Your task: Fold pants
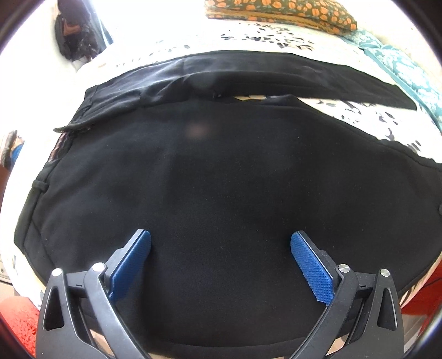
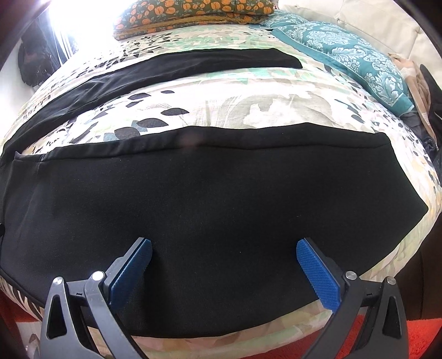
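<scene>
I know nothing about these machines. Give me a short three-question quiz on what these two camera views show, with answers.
1. True or false: both legs of the black pants lie stacked on each other.
2. What is held between the right tongs? A) pants fabric B) a pillow C) nothing
3. Fill in: the orange-flowered pillow lies at the ___ side of the bed.

Key
1. False: the legs are spread apart, with the floral bedcover showing between them.
2. C: both the right and the left tongs stand open above the pants.
3. Far.

You have no readable text, label, brand, number or sign anywhere in either wrist view at this moment.
</scene>
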A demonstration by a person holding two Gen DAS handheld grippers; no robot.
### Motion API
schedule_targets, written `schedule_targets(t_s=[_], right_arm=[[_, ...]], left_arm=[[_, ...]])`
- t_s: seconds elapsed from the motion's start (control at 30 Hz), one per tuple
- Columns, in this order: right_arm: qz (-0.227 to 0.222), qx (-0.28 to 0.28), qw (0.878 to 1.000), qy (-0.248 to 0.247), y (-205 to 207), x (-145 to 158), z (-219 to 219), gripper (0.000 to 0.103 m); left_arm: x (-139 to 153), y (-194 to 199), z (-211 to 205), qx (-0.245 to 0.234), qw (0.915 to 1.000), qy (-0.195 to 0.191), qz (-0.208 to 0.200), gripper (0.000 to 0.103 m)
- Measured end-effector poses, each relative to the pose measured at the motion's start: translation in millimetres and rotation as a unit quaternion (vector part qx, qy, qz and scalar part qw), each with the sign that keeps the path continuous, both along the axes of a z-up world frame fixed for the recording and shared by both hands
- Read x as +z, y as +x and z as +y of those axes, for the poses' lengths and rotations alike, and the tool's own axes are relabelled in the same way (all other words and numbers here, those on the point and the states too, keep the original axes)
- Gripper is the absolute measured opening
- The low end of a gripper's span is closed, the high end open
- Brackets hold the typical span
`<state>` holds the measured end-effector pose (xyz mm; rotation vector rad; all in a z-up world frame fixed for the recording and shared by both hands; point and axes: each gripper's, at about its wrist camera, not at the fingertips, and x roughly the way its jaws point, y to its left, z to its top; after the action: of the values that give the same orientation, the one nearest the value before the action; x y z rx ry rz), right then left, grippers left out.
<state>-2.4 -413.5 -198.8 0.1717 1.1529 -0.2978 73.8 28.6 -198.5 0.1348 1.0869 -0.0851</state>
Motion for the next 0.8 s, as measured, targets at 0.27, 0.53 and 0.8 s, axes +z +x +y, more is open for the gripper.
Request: schedule_targets(t_s=[0.27,0.53,0.8], right_arm=[[-0.050,-0.084,0.995,0.006,16,50,-58,0.103],[-0.059,-0.042,0.995,0.076,182,72,-138,0.103],[-0.017,-0.120,0.989,0.078,326,23,-225,0.103]], left_arm=[[5,46,56,0.093,0.9952,-0.024,-0.021,0.101],[-13,46,53,0.083,0.9948,0.017,-0.056,0.103],[-18,45,48,0.085,0.9925,0.029,-0.083,0.103]])
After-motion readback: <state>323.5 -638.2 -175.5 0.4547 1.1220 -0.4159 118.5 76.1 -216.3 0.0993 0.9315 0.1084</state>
